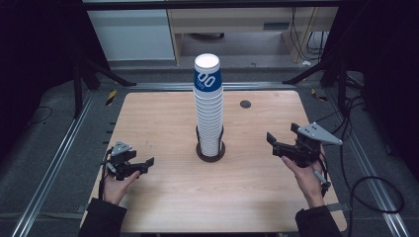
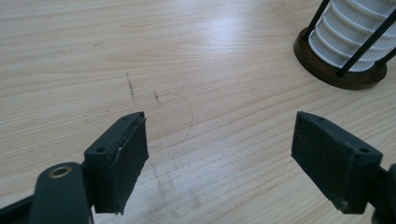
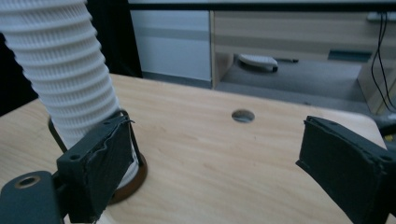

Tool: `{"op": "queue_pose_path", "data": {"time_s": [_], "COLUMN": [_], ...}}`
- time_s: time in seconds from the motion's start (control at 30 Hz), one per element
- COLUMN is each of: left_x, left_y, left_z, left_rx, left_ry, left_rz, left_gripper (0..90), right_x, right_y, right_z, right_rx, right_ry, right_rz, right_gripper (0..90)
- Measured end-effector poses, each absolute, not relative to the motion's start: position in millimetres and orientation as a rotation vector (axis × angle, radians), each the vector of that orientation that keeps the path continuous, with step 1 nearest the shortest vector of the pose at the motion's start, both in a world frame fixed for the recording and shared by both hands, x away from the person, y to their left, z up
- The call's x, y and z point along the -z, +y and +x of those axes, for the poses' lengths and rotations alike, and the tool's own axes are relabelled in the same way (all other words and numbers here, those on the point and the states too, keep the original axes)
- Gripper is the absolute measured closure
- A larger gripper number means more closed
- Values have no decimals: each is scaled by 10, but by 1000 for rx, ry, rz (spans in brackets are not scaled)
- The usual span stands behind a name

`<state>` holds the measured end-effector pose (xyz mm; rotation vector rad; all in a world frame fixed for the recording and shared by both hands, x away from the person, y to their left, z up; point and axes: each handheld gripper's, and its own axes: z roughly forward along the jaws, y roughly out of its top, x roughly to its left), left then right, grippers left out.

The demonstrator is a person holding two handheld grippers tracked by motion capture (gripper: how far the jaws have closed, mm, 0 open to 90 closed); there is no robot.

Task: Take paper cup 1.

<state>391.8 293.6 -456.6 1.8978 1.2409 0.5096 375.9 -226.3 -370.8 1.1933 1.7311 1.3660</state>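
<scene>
Table [image 1: 163,197] carries a tall cup stack [image 1: 208,106] in a holder [image 1: 211,153] at its middle. Right gripper [image 1: 271,140] is raised, right of the stack, jaws apart. Left gripper [image 1: 148,163] rests low at the near left, jaws apart, both empty.

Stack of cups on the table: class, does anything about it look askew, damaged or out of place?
Nothing serious. The tall stack of white ribbed paper cups stands in its dark round holder and leans very slightly. The top cup with the blue band sits squarely. Faint pencil-like scuffs mark the wooden table.
</scene>
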Motion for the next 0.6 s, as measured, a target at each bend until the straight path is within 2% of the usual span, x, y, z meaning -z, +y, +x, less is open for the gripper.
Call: {"op": "queue_pose_path", "data": {"time_s": [0.6], "left_x": [4596], "left_y": [2887], "left_z": [3926], "left_rx": [-505], "left_ry": [1216], "left_rz": [1906], "left_gripper": [173], "right_x": [3105], "right_y": [-1894], "right_z": [3904], "right_rx": [-1507], "right_ry": [1720], "right_rz": [1027], "right_gripper": [106]}}
